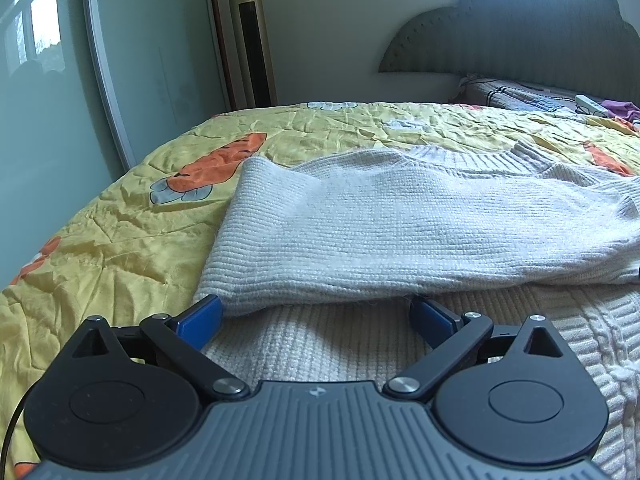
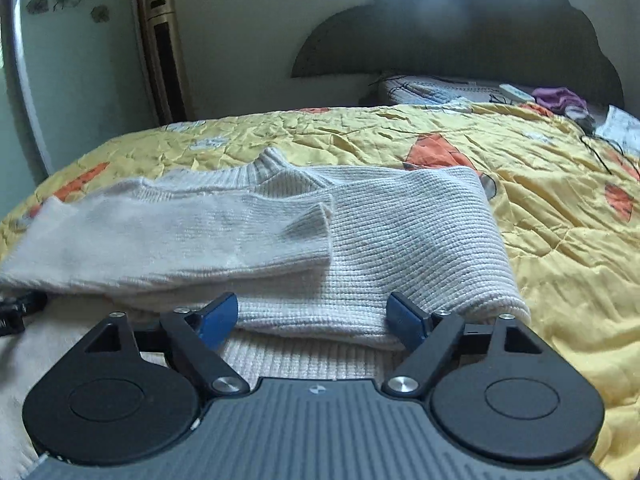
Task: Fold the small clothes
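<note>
Right claw (image 2: pixel 314 318) spread wide, touching folded white sweater (image 2: pixel 360 232)

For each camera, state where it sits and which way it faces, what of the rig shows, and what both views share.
Left wrist: sits on the left gripper, low over the bed, looking along its open blue fingers at the folded sleeve of the white sweater, toward the headboard.
Right wrist: sits on the right gripper, fingers open, looking at the sweater's other folded side, toward the headboard.
Shared: the sweater, yellow quilt, headboard and tower fan.
</note>
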### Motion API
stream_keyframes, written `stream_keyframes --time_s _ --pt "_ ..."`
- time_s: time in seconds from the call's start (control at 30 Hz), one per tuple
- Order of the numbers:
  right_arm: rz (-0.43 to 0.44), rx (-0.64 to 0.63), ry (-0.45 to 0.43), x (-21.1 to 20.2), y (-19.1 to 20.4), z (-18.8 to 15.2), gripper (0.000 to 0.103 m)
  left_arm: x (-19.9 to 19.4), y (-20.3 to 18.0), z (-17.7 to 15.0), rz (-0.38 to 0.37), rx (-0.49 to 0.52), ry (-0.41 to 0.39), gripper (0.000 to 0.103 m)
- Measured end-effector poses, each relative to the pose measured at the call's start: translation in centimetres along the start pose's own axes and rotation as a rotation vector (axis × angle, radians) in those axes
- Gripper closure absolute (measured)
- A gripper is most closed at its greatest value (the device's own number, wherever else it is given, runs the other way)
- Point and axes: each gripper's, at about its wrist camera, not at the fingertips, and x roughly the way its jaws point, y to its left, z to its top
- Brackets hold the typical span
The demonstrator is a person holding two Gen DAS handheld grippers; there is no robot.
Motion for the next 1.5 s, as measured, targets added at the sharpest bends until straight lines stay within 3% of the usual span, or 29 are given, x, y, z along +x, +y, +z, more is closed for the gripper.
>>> stream_keyframes --time_s 0.07,0.2,0.37,0.8,1.1,1.27,1.5 --pt "0.007 -0.065 0.016 0.2 1.0 -0.3 0.0 0.0 0.0 0.0 -0.002 0.001 0.005 0.002" --pt "-0.024 -0.163 0.041 0.5 2.6 -0.5 0.0 0.1 0.3 -0.2 -0.019 -0.007 0.037 0.001" --pt "0.002 -0.126 0.029 0.3 2.0 -0.4 0.0 -0.5 1.6 -1.0 -0.063 -0.063 0.068 0.0" --pt "-0.056 -0.181 0.025 -0.7 2.9 -1.5 0.0 -4.2 2.1 -3.4 -0.061 -0.034 0.061 0.0" --pt "0.0 -0.057 0.043 -1.9 1.0 -2.3 0.0 -4.5 2.1 -3.5 -0.059 -0.034 0.054 0.0" --pt "-0.023 -0.074 0.013 -2.6 1.3 -2.6 0.0 -4.6 2.1 -3.5 -0.059 -0.035 0.047 0.0" --pt "-0.051 -0.126 0.039 -4.0 2.6 -3.9 0.0 -5.0 1.5 -3.6 -0.024 -0.01 0.044 0.0"
